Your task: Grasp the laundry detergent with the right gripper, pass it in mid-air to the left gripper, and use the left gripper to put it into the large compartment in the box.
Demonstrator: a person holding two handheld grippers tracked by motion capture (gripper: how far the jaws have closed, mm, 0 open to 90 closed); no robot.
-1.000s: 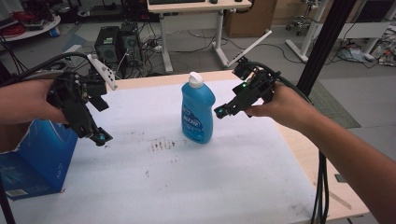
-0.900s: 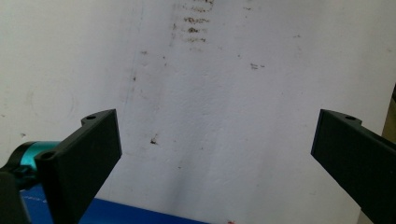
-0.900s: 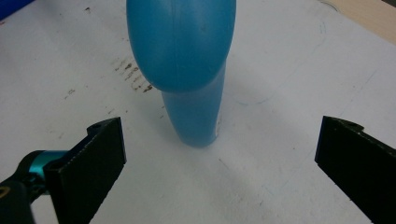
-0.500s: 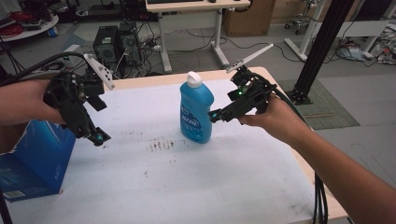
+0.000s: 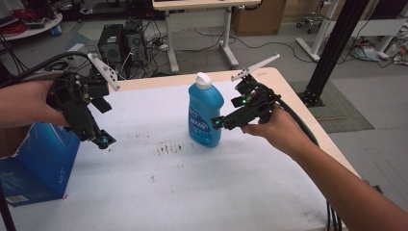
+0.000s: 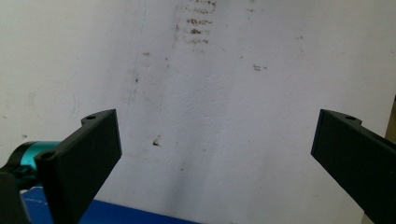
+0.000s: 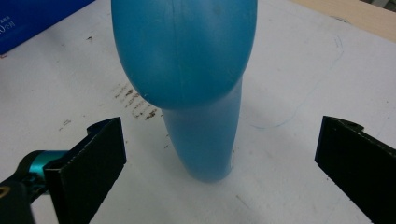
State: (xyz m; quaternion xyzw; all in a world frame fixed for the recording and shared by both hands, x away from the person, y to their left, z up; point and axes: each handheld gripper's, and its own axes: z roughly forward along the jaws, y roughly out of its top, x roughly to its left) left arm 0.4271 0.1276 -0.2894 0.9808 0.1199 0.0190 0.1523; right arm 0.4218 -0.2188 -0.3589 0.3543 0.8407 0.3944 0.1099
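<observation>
A blue dish-soap bottle (image 5: 205, 114) with a white cap stands upright near the middle of the white table top (image 5: 192, 187). My right gripper (image 5: 217, 122) is open, its jaw tips right beside the bottle's right flank. In the right gripper view the bottle (image 7: 196, 79) rises just ahead of the wide-apart jaws, apart from both. My left gripper (image 5: 102, 141) hangs open over the table's left part, well left of the bottle. The left gripper view has bare, stained table (image 6: 210, 93) between its jaws.
A blue cardboard box (image 5: 36, 163) lies at the table's left edge, under my left forearm; its edge (image 6: 116, 214) peeks in below the left jaws. Dark smudges (image 5: 168, 148) mark the table in front of the bottle. Desks, cables and a black post stand beyond the far edge.
My right gripper has dropped and slid left, from near the bottle's shoulder to beside its lower body. The left gripper has barely moved. The bottle stands where it was.
</observation>
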